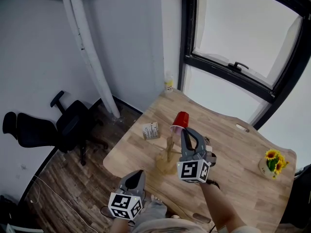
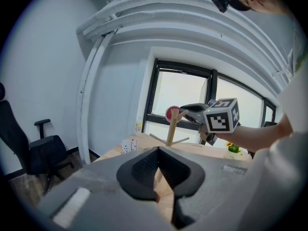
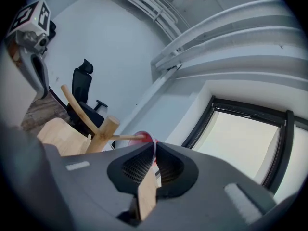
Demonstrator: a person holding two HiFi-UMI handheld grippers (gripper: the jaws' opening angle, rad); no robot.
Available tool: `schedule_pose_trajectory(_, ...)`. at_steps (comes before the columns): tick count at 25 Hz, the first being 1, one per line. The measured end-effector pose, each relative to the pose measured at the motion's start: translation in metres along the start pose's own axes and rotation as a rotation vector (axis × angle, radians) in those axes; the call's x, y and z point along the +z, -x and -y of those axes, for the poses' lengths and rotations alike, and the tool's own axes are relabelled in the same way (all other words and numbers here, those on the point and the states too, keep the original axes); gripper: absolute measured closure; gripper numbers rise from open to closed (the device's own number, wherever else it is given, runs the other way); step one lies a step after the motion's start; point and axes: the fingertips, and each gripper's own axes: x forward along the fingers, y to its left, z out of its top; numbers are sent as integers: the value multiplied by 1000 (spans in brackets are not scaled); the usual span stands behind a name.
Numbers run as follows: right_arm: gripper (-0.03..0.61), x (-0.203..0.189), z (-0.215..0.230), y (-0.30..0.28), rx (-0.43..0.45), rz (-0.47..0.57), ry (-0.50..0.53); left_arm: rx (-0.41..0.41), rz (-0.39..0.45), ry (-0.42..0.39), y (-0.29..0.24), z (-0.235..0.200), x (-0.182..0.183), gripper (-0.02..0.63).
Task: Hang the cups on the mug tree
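Head view's got the right gripper (image 1: 184,131) clamped on the red cup's (image 1: 181,119) rim, right beside the mug tree (image 1: 168,154) top. Left gripper (image 1: 140,173) sits closed and empty.

Grey tools (image 1: 139,173) (image 1: 184,131), black-and-white marker cubes (image 1: 194,171)

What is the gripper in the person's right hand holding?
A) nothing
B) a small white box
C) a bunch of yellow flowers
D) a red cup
D: the right gripper is shut on the rim of the red cup, close beside the mug tree.
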Motion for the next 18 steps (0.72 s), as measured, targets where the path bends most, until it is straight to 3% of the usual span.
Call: schedule_pose_trajectory(18, 557, -6, -15, 8, 18, 3, 67, 4, 3, 9, -1, 2, -2, 611)
